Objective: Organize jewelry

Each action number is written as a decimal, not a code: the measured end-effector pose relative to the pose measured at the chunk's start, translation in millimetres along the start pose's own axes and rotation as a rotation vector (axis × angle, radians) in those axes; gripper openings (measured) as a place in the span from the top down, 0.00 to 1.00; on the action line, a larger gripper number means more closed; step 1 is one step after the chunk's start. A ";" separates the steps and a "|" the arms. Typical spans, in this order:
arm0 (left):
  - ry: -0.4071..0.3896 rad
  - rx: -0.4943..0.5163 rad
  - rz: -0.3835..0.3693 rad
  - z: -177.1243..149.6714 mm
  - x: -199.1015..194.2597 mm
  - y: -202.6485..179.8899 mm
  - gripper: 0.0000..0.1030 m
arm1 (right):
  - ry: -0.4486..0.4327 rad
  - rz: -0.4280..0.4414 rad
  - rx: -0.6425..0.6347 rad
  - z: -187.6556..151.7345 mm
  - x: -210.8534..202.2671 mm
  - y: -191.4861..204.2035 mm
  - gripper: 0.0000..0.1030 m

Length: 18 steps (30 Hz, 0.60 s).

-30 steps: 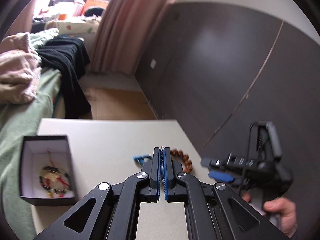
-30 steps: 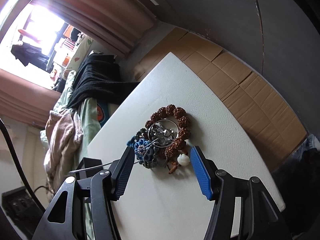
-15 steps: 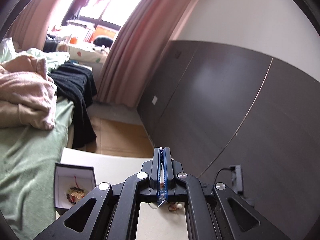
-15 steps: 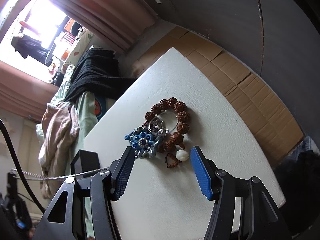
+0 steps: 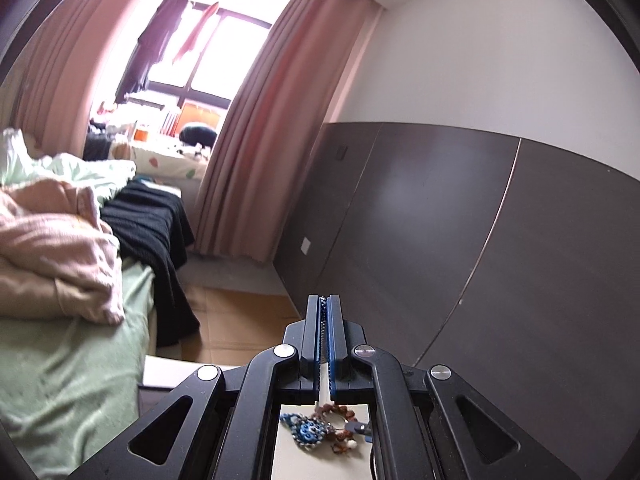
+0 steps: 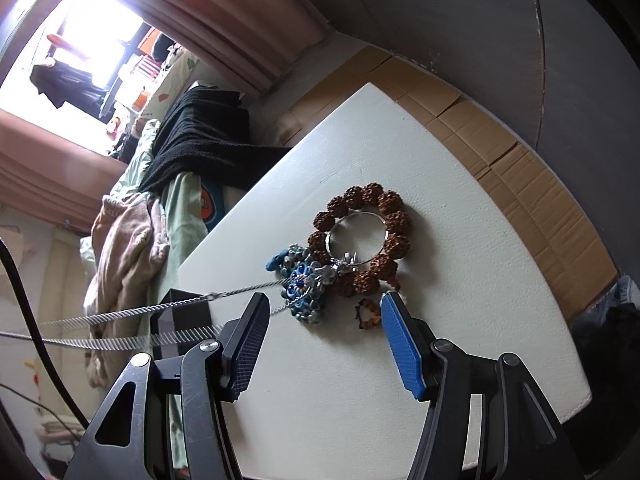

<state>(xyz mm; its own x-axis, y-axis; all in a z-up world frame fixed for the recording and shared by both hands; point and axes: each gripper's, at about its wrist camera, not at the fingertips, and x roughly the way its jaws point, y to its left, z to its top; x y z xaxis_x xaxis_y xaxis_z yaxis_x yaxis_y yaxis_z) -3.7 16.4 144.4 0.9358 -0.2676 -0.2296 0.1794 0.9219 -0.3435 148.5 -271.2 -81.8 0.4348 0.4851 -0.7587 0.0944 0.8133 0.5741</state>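
A bed (image 5: 76, 360) covered in green sheets, with one pink blanket (image 5: 52, 248) and one black garment (image 5: 156, 216) heaped on it, is seen along the left of the left wrist view; pink curtains (image 5: 260, 132) frame a bright window, and dark wall panels (image 5: 460, 240) fill the right. The white bench (image 6: 360, 360) is shown in the right wrist view beside cardboard sheets (image 6: 500, 152) laid on the floor. One black box (image 6: 180, 316) is seen at the bench's bed-side edge, partly hidden behind the right claw's near finger. The jewelry lies clustered near the middle of the bench: one bracelet of large brown beads (image 6: 368, 236), one thin silver ring (image 6: 356, 236) resting inside it, one blue beaded ornament (image 6: 304, 288) touching the bracelet's edge, and one small brown bead loop (image 6: 368, 314) just beside it. One silver chain (image 6: 132, 312) is drawn taut from the blue ornament toward the left edge of the frame, crossing in front of the box. The right claw (image 6: 320, 344) is held spread above the bench, its two blue pads on either side of the cluster and touching nothing. The left claw (image 5: 323, 340) is pressed together, a fine chain being pinched between its pads, with the cluster visible beneath it.
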 end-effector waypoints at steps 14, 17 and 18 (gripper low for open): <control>-0.044 0.095 0.101 40.5 -7.4 -3.2 0.99 | 0.113 -0.010 -0.040 -2.6 39.7 8.0 0.43; -0.055 0.107 0.131 48.1 -12.0 0.3 0.99 | 0.144 -0.024 -0.054 -2.6 55.0 9.5 0.46; -0.060 0.114 0.141 51.2 -14.3 1.4 0.99 | 0.158 -0.020 -0.061 -2.4 62.6 11.9 0.50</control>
<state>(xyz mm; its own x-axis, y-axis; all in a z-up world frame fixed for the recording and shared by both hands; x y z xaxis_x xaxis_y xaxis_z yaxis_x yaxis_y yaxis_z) -1.3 35.8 193.8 0.9700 -0.1193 -0.2119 0.0750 0.9757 -0.2059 174.7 -230.4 -123.1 0.2870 0.5092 -0.8114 0.0451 0.8389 0.5424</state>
